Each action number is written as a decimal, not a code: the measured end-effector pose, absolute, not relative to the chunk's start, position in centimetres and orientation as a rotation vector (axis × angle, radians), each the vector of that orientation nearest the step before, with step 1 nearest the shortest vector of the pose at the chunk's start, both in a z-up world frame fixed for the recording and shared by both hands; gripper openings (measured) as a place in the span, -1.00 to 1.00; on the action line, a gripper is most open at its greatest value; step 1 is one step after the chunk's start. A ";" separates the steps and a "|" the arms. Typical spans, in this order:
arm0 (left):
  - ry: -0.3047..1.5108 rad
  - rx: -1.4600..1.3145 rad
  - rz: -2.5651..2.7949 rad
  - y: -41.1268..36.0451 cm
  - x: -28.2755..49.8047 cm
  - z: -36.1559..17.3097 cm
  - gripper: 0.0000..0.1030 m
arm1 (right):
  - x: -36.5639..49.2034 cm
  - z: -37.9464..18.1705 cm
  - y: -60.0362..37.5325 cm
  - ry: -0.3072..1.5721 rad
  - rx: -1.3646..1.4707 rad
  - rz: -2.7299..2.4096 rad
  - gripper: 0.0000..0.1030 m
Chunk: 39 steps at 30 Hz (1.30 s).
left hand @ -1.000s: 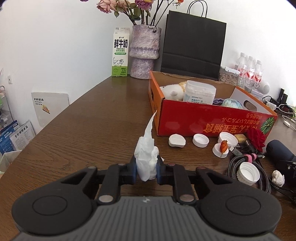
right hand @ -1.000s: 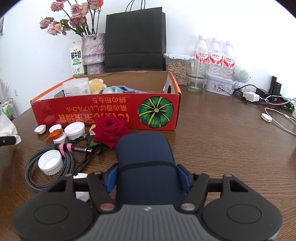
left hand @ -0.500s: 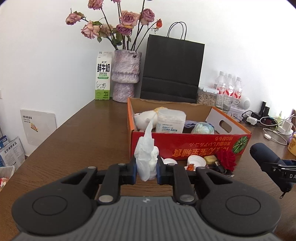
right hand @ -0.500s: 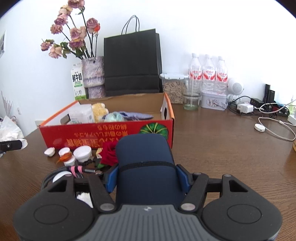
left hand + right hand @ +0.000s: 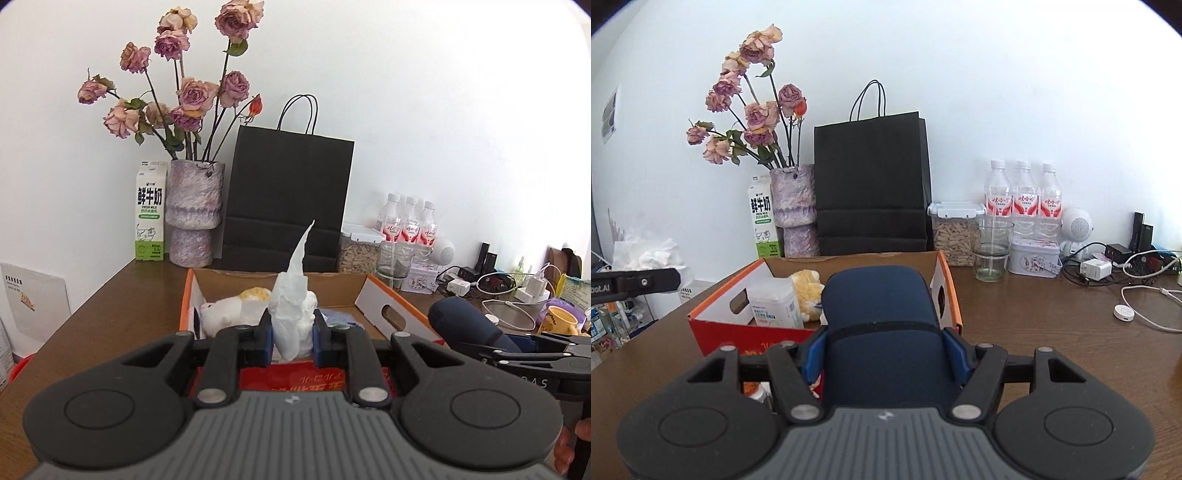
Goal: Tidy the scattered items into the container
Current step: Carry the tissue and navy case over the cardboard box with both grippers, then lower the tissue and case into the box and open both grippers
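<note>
My left gripper (image 5: 291, 338) is shut on a crumpled white tissue (image 5: 293, 314) whose twisted tip points up. It hangs just in front of the red and orange cardboard box (image 5: 391, 306), above the near wall. My right gripper (image 5: 884, 349) is shut on a dark navy padded case (image 5: 879, 317), held above the box's (image 5: 945, 280) near right corner. The case (image 5: 465, 325) and right gripper also show at the right of the left wrist view. Inside the box lie a plush toy (image 5: 807, 290) and a white plastic tub (image 5: 774, 304). The tissue (image 5: 646, 253) appears at far left.
Behind the box stand a black paper bag (image 5: 871, 184), a vase of dried roses (image 5: 792, 206) and a milk carton (image 5: 762, 221). A seed container (image 5: 955, 232), a glass (image 5: 990, 251), water bottles (image 5: 1023, 199), a tin, chargers and cables (image 5: 1145, 306) crowd the right of the wooden table.
Both grippers have risen with their loads and moved toward the box. The caps, cable and red rose on the table have dropped out of sight below them.
</note>
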State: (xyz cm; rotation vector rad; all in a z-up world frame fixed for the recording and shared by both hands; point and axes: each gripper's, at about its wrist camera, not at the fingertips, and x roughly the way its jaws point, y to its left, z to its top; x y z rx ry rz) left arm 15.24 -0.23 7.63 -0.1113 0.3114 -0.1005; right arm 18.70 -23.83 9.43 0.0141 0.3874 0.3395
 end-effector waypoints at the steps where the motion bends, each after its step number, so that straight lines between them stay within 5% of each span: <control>1: 0.304 -0.109 -0.105 -0.5 15.6 7.9 -0.63 | 19.1 9.7 -23.6 0.380 0.012 0.344 0.23; 16: 0.260 -0.116 -0.170 -3.1 24.6 10.1 -0.63 | 28.4 12.5 -20.2 0.319 -0.020 0.387 0.23; 34: 0.483 -0.052 -0.150 -3.9 35.8 3.2 -0.62 | 37.9 6.2 -18.5 0.476 -0.079 0.370 0.23; 39: 0.480 -0.018 -0.117 -4.2 35.6 3.0 -0.39 | 37.7 6.0 -18.7 0.492 -0.069 0.371 0.31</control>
